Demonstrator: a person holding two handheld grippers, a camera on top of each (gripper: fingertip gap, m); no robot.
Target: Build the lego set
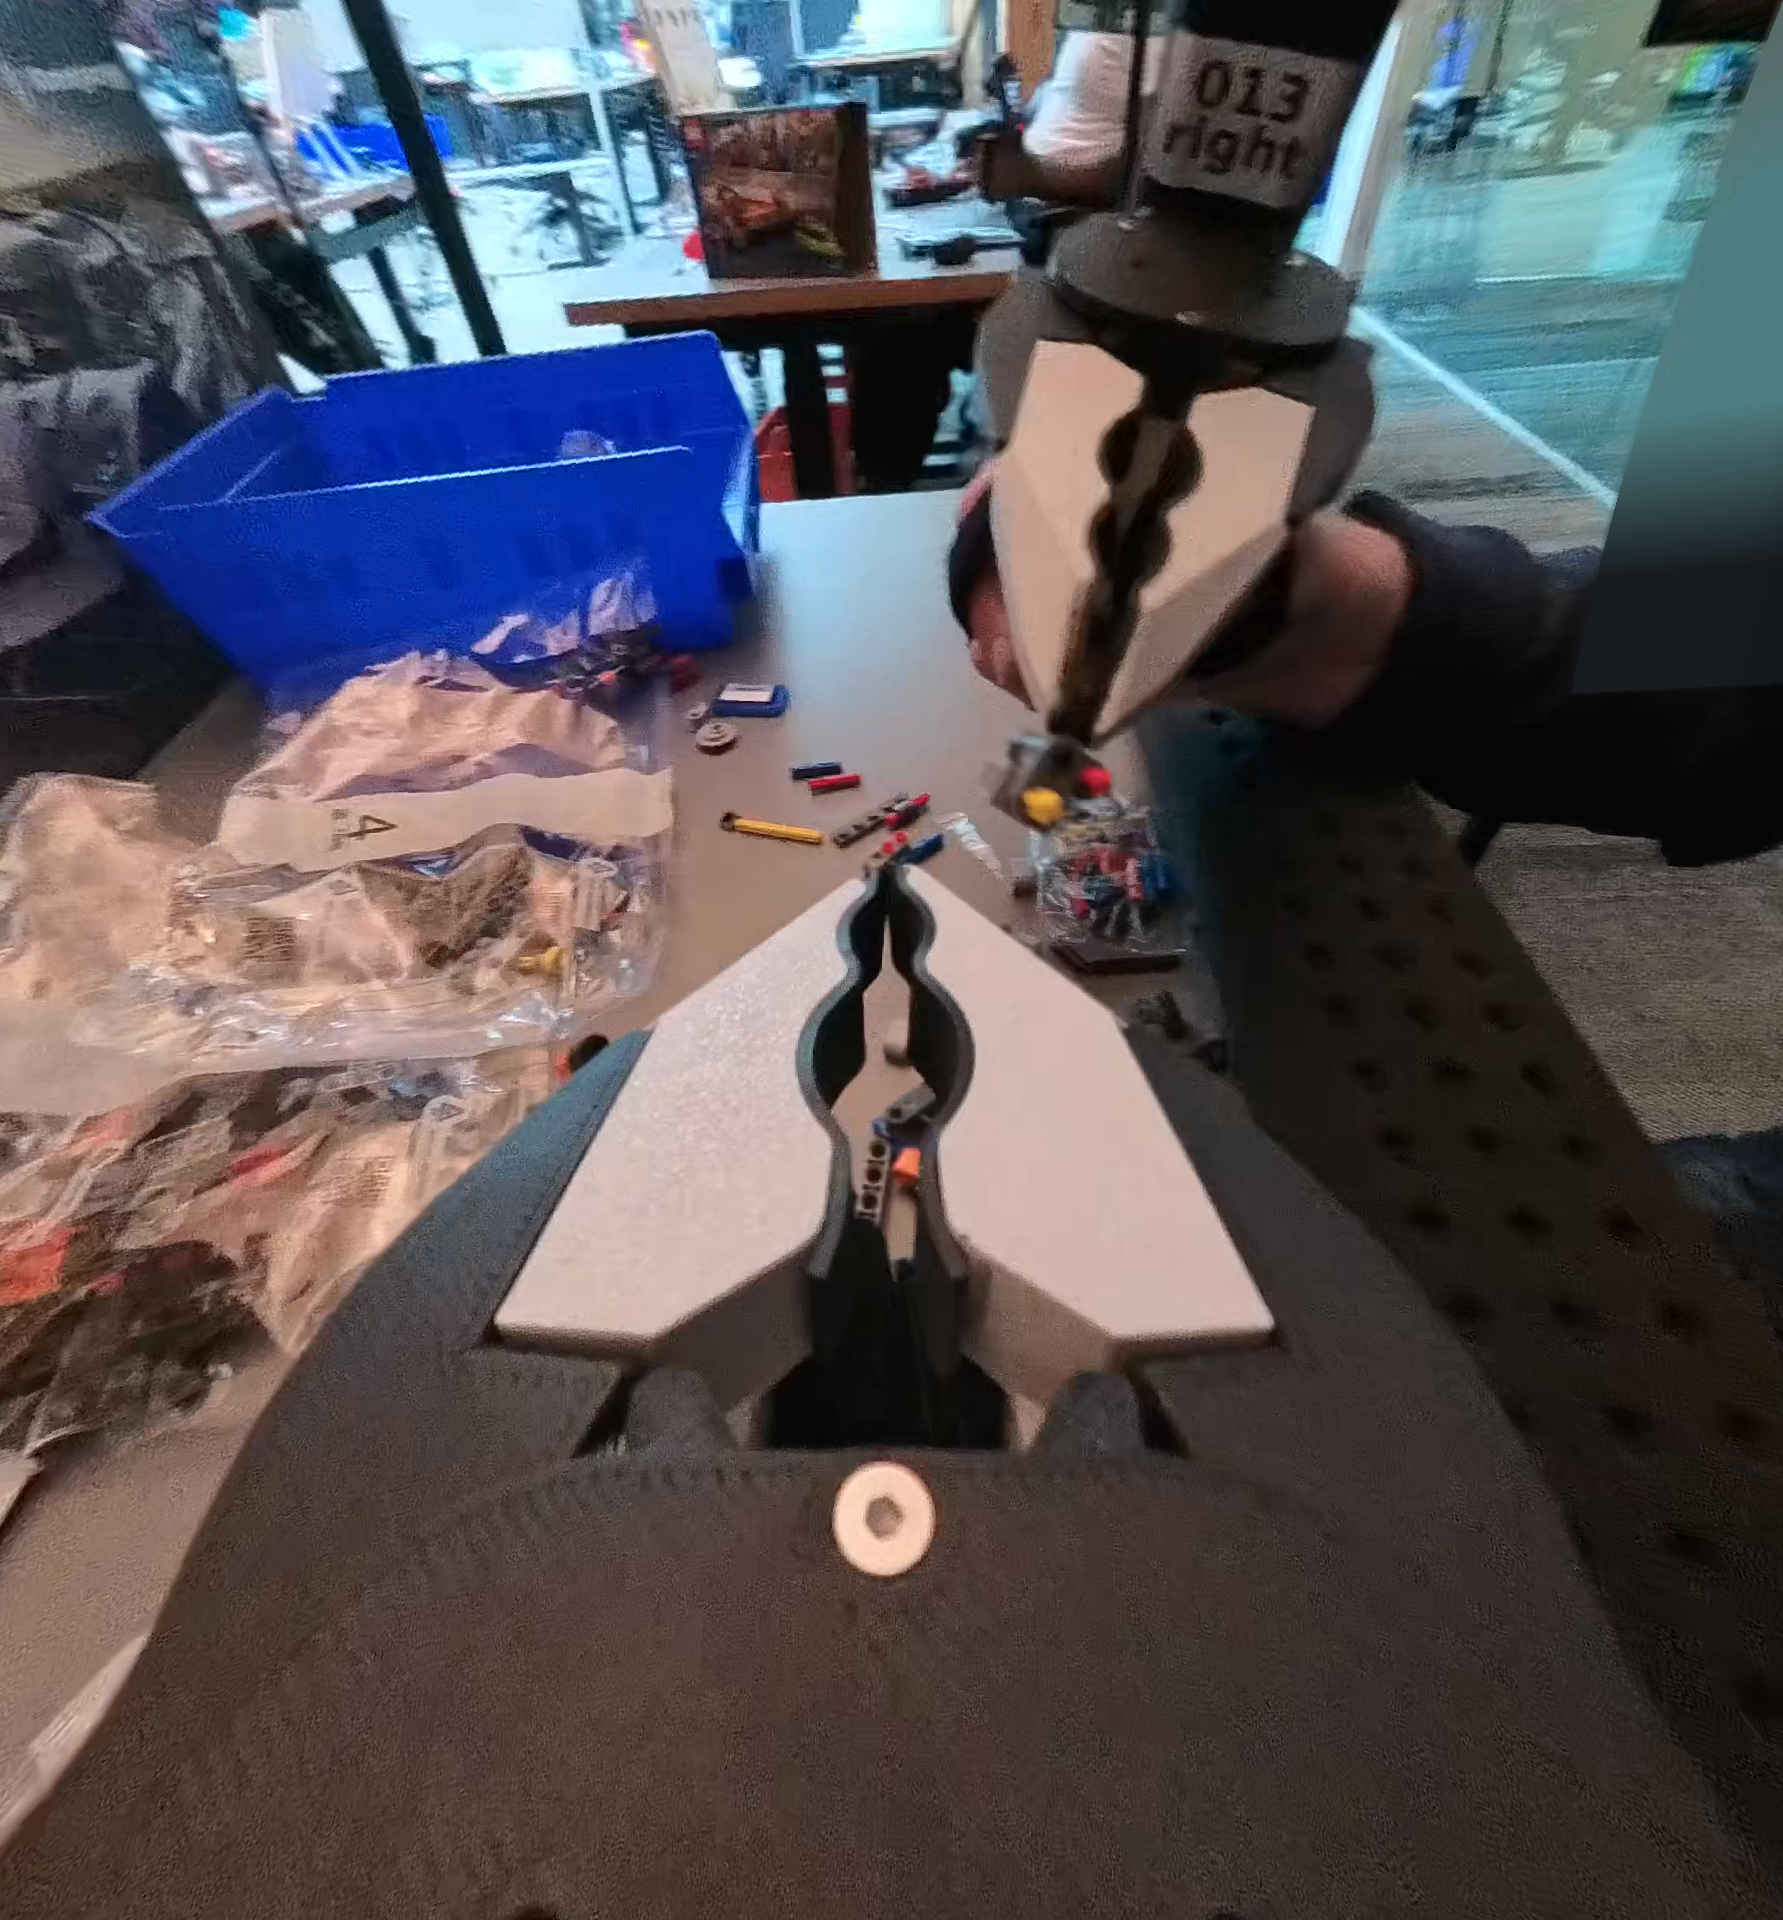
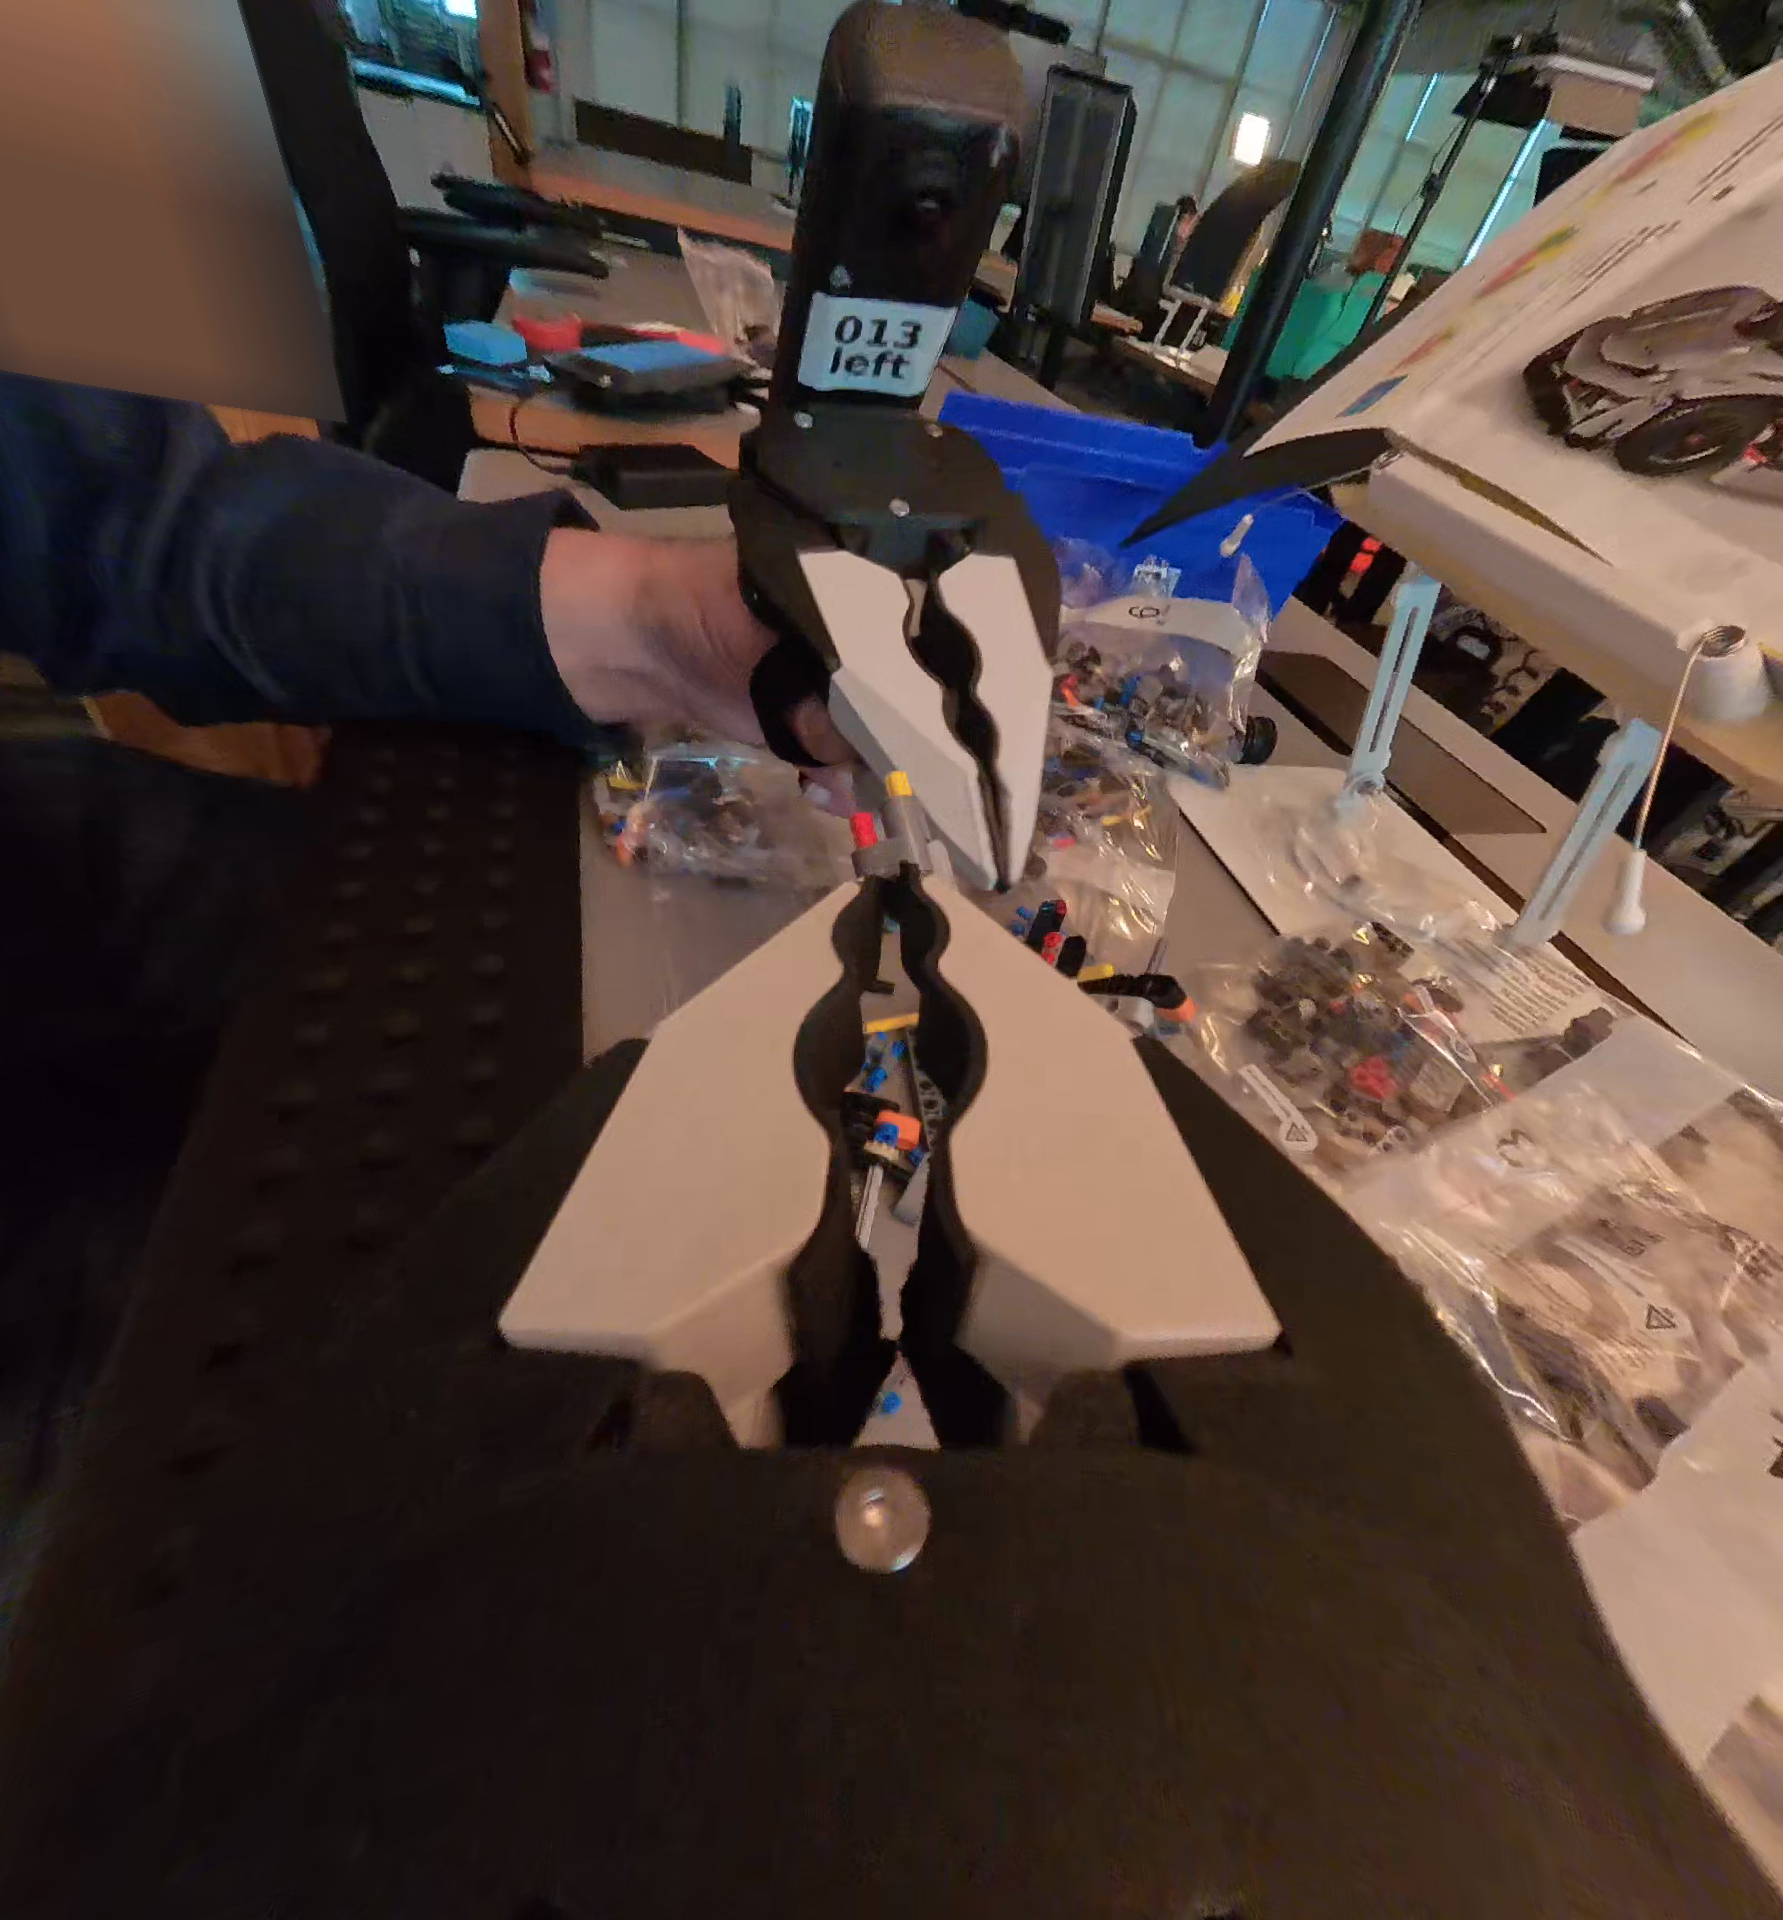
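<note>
Pinching small grey lego assembly (image 2: 892,842) at tips, right hand-held gripper (image 2: 885,883); left hand-held gripper (image 1: 885,878) closed, empty, nearby.

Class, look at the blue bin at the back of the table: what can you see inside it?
Inside the blue bin only a blue divider wall and a bit of clear plastic above it show. The front wall hides the bin's floor, so whether it holds loose pieces cannot be seen.

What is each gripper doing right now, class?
Left gripper: closed, nothing visible between its tips.
Right gripper: closed on a small grey lego assembly with yellow and red pins.
</note>
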